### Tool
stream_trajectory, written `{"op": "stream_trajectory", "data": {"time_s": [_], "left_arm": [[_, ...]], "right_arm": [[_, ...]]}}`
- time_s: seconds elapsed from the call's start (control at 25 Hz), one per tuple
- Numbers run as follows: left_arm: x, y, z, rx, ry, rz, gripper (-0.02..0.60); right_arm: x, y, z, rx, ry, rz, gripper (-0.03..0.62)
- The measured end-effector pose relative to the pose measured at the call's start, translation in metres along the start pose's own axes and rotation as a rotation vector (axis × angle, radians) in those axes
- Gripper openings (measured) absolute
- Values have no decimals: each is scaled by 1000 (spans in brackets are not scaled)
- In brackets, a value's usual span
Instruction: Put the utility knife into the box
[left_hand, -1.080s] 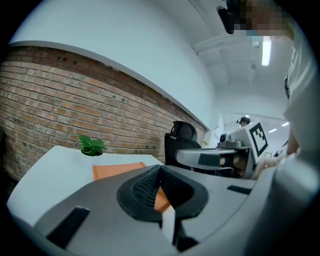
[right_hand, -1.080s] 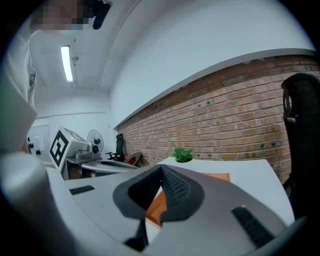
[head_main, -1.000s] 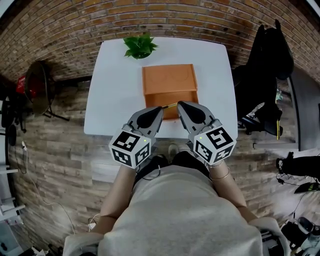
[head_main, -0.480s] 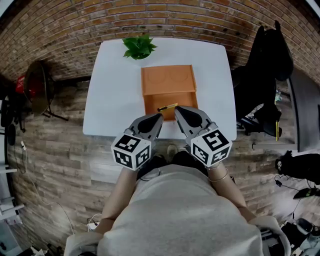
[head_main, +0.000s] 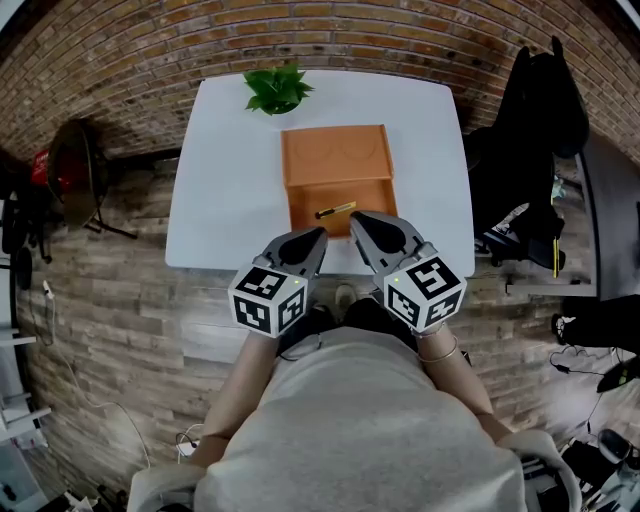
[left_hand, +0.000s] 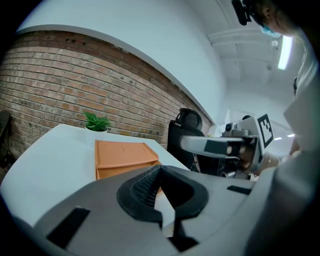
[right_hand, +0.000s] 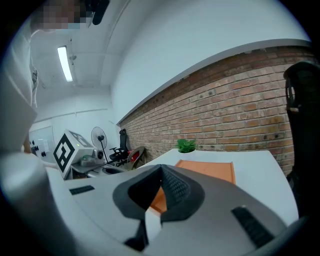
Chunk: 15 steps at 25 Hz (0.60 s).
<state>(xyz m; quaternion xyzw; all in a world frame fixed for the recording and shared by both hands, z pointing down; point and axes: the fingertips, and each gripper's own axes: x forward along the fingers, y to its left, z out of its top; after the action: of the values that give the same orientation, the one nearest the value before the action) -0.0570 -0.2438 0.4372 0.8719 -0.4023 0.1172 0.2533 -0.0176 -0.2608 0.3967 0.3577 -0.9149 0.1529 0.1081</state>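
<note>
**Q:** Utility knife, slim, yellow and black (head_main: 335, 210): where is it?

**A:** In the tray of the open orange rectangular box (head_main: 372, 200), lying slantwise on the tray floor. The box sits on the white table (head_main: 225, 180) with its lid folded back toward the green potted plant (head_main: 275, 90).

**Q:** Gripper state?

**A:** The left gripper (head_main: 320, 233) and right gripper (head_main: 355, 218) hover at the table's near edge. Each has its jaws pressed together and holds nothing, clear of the knife.

text: none readable | brands: none | numbers: none | signs: none
</note>
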Motion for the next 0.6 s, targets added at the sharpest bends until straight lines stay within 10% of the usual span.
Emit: {"op": "stream_trajectory", "data": {"time_s": [0.6], "left_arm": [[2, -5, 2, -18, -14, -17, 6]], "right_arm": [[0, -1, -9, 7, 25, 8, -2]]}}
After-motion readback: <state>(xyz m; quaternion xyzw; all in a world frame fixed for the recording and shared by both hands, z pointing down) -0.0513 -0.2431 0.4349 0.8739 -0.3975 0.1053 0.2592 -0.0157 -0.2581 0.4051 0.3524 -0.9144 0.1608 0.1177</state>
